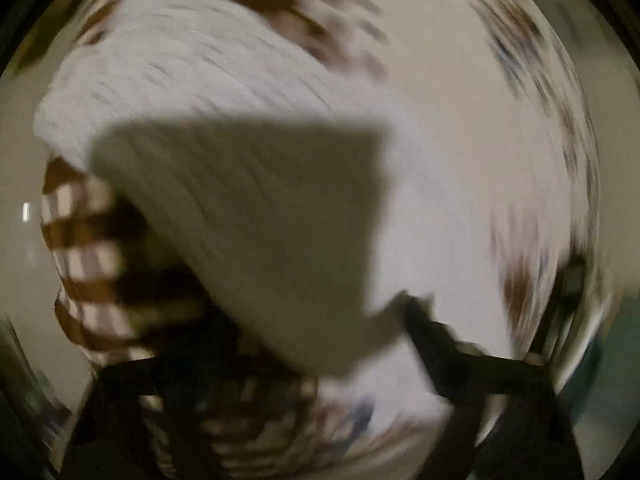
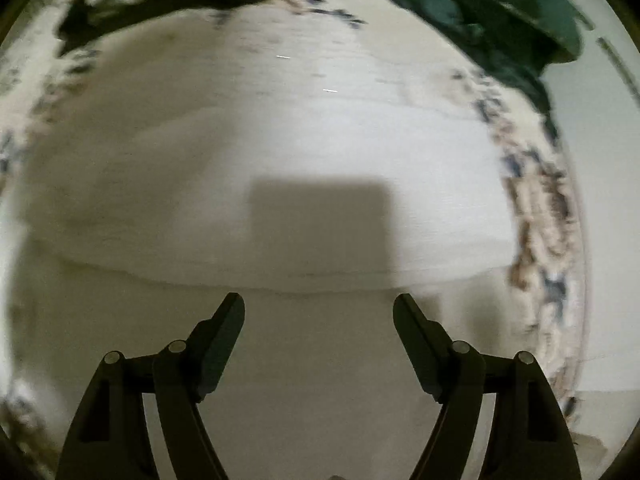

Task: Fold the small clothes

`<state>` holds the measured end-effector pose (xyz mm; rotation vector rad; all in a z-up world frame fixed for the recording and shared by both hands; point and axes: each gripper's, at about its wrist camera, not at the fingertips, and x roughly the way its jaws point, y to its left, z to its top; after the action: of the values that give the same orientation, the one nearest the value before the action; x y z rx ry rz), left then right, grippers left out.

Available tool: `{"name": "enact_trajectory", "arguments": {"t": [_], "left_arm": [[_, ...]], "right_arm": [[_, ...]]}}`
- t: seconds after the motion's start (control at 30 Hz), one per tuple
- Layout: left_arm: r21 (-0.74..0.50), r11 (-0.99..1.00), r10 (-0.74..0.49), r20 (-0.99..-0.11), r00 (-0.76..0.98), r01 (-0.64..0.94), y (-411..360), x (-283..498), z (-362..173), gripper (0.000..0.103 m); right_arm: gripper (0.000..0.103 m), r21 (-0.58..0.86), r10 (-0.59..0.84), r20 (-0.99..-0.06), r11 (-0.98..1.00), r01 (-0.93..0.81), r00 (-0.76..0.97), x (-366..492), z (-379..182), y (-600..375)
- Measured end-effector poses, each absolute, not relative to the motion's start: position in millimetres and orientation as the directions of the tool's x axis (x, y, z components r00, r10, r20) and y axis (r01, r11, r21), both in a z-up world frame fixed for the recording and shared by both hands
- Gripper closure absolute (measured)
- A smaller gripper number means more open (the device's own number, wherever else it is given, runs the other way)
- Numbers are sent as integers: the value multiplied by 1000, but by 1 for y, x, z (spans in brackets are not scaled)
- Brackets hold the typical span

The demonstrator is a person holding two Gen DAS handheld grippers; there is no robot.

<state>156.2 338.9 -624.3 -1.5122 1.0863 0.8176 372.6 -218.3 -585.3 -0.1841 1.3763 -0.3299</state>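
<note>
In the blurred left wrist view a white ribbed garment fills the middle, one corner of it lying over my left gripper. The right finger shows beside the cloth; the left finger is hidden behind cloth, so I cannot tell whether the jaws hold it. A brown-and-white checked garment lies under it at the left. In the right wrist view my right gripper is open and empty, just short of the edge of a flat white cloth on the pale surface.
A dark green garment is piled at the far right. A dark object sits at the far left. A patterned border with blue and brown marks rims the white surface.
</note>
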Motion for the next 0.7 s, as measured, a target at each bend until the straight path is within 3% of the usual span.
{"name": "enact_trajectory", "arguments": {"t": [0.03,0.07,0.13,0.27,0.33,0.5,0.6,0.7], "left_arm": [[-329,-77,-207,-918,338,-941,346,154,-625,64],[-310,-102,-197,-925,325,-945,350,153,-622,72],[-285,-49,-154,-945,290,-957,354,162,-607,96],[-237,220,17,-969,247,-946,343,202,-546,97],[-198,333,94,-966,242,-922,332,222,-520,98],[-94,641,244,-916,319,-762,274,282,-472,98],[-62,806,231,-882,410,-588,200,333,-450,98],[-84,918,121,-872,474,-388,107,380,-445,98]], "right_arm": [[24,-326,-344,-926,936,133,157,373,-589,-221],[24,-332,-352,-924,932,143,151,374,-593,-223],[24,-320,-344,-929,933,167,139,382,-596,-228],[24,-314,-339,-932,932,183,127,400,-595,-240],[16,-305,-328,-936,937,170,131,410,-590,-236],[16,-241,-267,-952,955,172,152,416,-581,-251],[16,-198,-233,-962,956,218,146,413,-574,-276],[15,-171,-213,-968,946,276,131,401,-567,-306]]}}
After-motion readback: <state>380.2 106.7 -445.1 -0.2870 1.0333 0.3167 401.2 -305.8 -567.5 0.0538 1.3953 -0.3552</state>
